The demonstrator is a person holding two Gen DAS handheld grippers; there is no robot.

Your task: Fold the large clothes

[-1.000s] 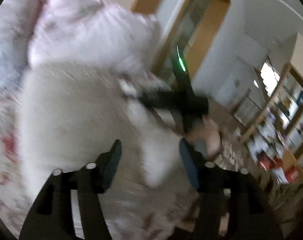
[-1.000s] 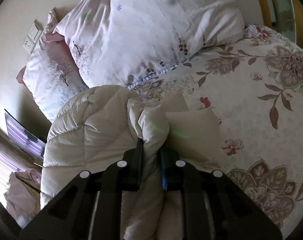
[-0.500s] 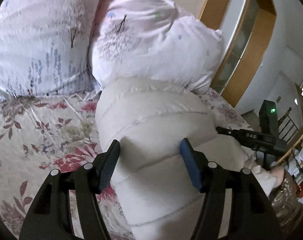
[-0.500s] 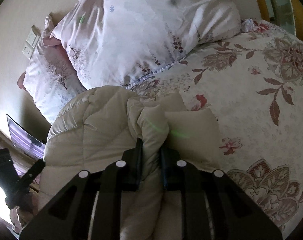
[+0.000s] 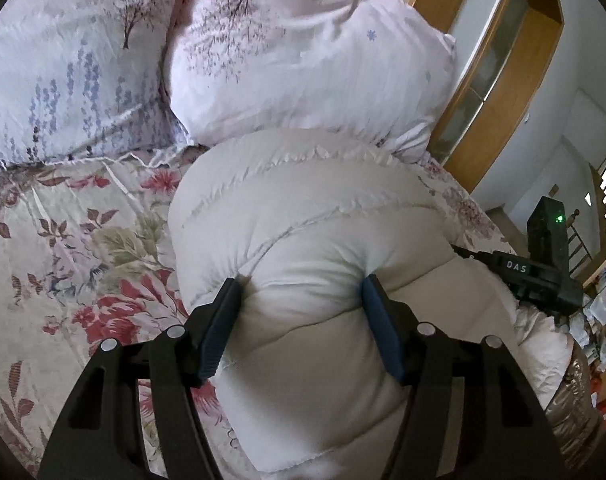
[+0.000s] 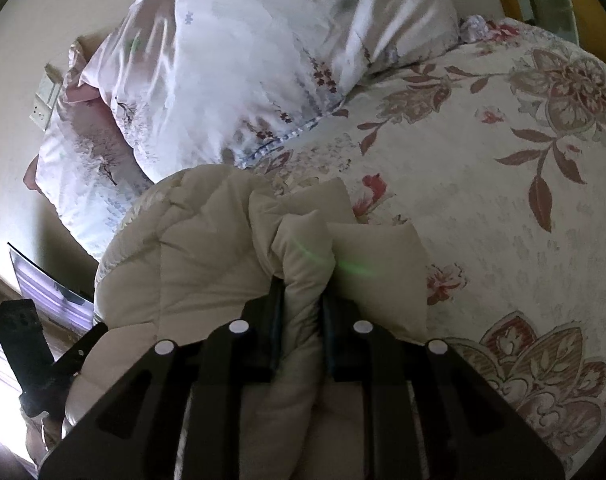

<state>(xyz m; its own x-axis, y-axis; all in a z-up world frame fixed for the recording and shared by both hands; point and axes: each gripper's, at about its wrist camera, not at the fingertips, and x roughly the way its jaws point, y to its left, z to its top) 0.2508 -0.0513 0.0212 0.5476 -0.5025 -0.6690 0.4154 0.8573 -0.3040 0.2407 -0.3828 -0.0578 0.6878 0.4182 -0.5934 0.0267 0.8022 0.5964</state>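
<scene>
Pressed further into puffy coat (image 5: 315, 240) since previous frame: left gripper (image 5: 301, 312), jaws wide, pads denting a thick fold; pinched tight on a narrow coat (image 6: 207, 264) ridge as before: right gripper (image 6: 301, 304); coat lay on floral bedspread (image 5: 71, 248) below pillows (image 5: 303, 60).

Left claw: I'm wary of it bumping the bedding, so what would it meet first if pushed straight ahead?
The puffy white jacket comes first: the left claw already presses into its padding. Beyond the bulge, the pink floral pillow seems next, though depth is unclear.
</scene>
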